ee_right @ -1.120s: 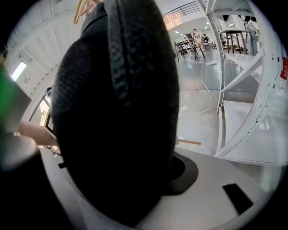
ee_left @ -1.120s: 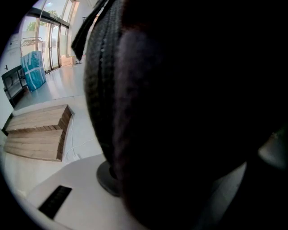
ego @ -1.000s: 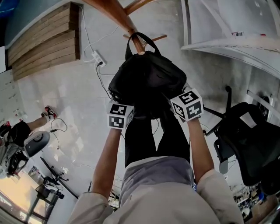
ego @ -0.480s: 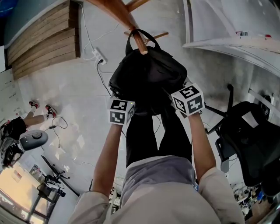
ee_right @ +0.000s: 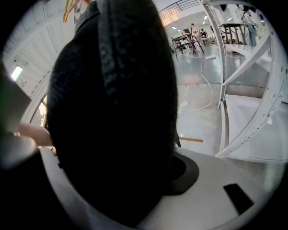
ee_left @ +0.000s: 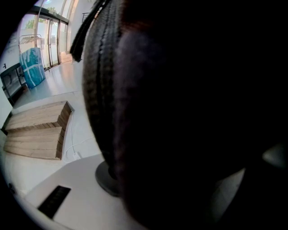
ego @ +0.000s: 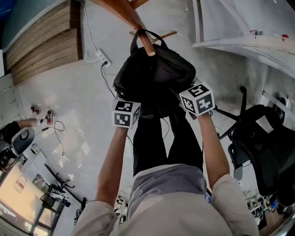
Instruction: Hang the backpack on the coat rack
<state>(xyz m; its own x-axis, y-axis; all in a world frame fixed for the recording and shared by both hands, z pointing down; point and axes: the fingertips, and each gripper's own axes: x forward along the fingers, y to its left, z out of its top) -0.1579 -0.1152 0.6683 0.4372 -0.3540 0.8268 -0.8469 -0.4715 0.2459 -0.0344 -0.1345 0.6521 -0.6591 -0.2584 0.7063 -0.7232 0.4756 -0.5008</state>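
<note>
Backpack (ego: 154,76) hung on the coat rack (ego: 123,10) peg; fingers of left gripper (ego: 130,105) (seven o'clock) and right gripper (ego: 186,100) (five o'clock) clasped its fabric.

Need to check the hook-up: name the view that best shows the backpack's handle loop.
Head view: the handle loop sits over the wooden peg, backpack whole. Both gripper views show mostly close, dark backpack fabric, no loop on a peg.
</note>
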